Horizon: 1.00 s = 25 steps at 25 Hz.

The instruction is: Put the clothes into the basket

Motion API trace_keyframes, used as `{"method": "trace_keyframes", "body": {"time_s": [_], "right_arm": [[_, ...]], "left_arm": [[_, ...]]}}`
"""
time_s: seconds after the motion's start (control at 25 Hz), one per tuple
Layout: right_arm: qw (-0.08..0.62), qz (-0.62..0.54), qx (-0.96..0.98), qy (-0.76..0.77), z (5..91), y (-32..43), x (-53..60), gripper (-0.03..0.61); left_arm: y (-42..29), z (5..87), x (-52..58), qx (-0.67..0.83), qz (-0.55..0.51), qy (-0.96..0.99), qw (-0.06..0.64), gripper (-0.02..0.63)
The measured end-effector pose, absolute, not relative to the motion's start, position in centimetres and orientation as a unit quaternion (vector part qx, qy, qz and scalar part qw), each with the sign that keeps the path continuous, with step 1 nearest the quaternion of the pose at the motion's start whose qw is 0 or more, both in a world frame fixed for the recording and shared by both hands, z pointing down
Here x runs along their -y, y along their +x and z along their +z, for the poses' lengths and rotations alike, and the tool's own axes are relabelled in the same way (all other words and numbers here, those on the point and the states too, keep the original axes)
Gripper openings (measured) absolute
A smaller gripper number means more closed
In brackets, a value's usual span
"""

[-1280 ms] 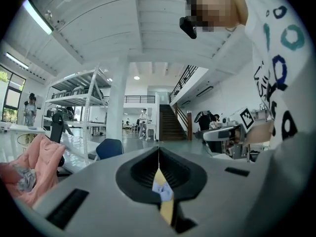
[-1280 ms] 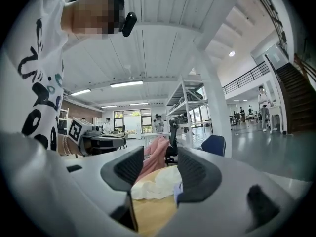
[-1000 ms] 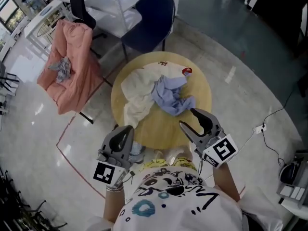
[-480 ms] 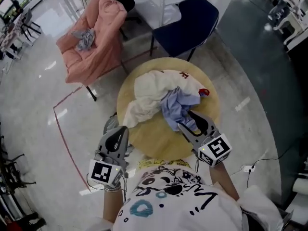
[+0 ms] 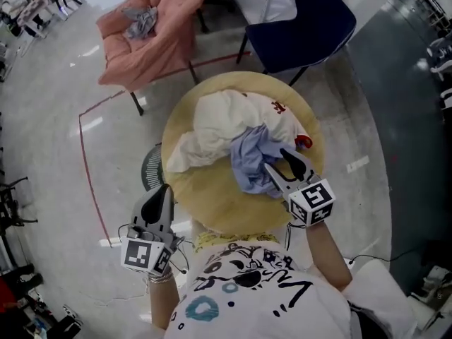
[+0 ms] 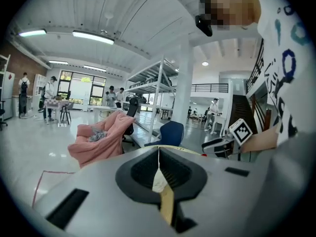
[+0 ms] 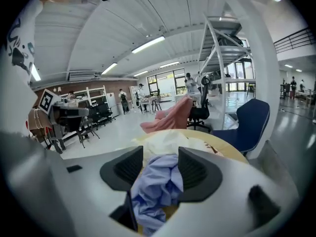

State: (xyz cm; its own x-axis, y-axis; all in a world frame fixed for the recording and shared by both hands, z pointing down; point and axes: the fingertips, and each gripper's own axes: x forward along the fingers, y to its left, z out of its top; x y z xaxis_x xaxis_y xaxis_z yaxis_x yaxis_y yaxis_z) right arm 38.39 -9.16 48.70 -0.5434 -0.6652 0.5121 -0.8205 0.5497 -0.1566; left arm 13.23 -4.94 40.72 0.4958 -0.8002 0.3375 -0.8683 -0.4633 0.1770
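Note:
A cream white garment and a crumpled light blue garment lie heaped on the round wooden table. My right gripper is open at the blue garment's near right edge. In the right gripper view the blue garment fills the gap between the spread jaws, with the white garment behind it. My left gripper is shut and holds nothing. It hangs off the table's front left edge over the floor. A dark round mesh basket shows partly under the table's left side.
A pink chair with a grey cloth on it stands at the far left. A navy chair stands behind the table. A small red object lies at the table's right rim. Red tape marks the floor.
My right gripper has moved forward over the table onto the blue garment. My left gripper has dropped back to the left, away from the table edge. The head view has shifted.

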Motion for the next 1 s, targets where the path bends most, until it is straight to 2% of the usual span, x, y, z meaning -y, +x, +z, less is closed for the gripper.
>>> {"method": "trace_keyframes", "body": {"time_s": [0.12,0.36,0.52,0.72,0.8,0.88,1.0], "right_arm": [[0.226,0.205,0.848,0.433,51.8,40.5,10.7,0.209],[0.331,0.228,0.815,0.418,60.5,43.5,11.4,0.209],[0.346,0.271,0.799,0.411,64.2,43.3,11.4,0.208],[0.359,0.257,0.788,0.428,65.7,43.4,12.3,0.204],[0.374,0.248,0.784,0.429,65.8,43.4,12.3,0.173],[0.385,0.250,0.784,0.418,65.9,43.1,12.1,0.106],[0.372,0.266,0.795,0.400,65.1,42.3,11.9,0.084]], "left_arm": [[14.0,41.8,4.0,0.501,0.112,0.838,0.185,0.015],[15.0,42.5,3.1,0.509,0.126,0.828,0.201,0.016],[14.8,43.0,2.9,0.517,0.136,0.819,0.208,0.015],[15.2,43.1,3.3,0.513,0.150,0.821,0.201,0.016],[15.4,43.0,3.6,0.510,0.147,0.823,0.200,0.016],[15.7,43.0,3.9,0.506,0.144,0.827,0.199,0.015],[16.3,42.6,4.4,0.497,0.140,0.834,0.196,0.015]]}}
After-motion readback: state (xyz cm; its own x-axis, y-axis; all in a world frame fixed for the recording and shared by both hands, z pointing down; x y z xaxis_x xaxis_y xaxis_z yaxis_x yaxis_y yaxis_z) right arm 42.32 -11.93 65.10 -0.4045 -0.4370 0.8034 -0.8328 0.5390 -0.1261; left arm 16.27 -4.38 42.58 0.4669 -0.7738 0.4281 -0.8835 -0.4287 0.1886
